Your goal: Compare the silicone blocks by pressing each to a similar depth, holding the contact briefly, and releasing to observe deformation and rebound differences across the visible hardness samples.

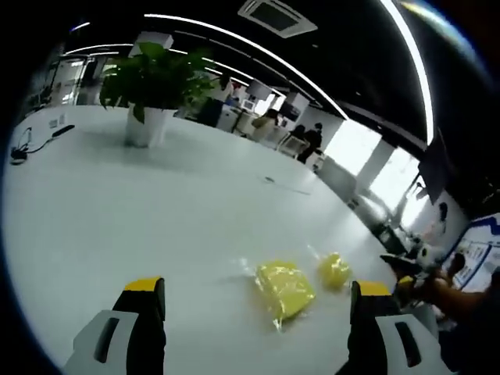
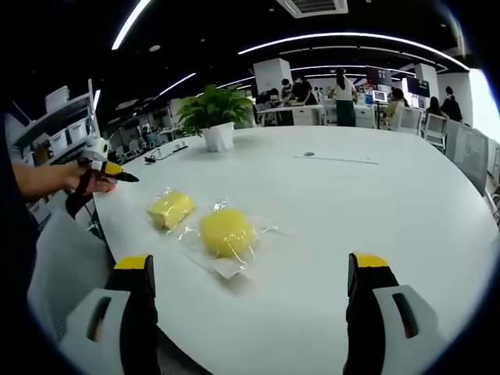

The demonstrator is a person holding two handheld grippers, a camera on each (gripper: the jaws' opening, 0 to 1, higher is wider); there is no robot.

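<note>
Left gripper view: low over tabletop, facing far edge, plant. Right gripper view: from near edge, looking across tabletop. Shared: two yellow blocks, plant, from opposing angles.

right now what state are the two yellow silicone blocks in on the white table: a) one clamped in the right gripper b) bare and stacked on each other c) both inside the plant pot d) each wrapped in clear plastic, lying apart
d: the round yellow block and the squarer yellow block each sit in crinkled clear wrapping, apart on the white table, with the right gripper open and short of them.
</note>
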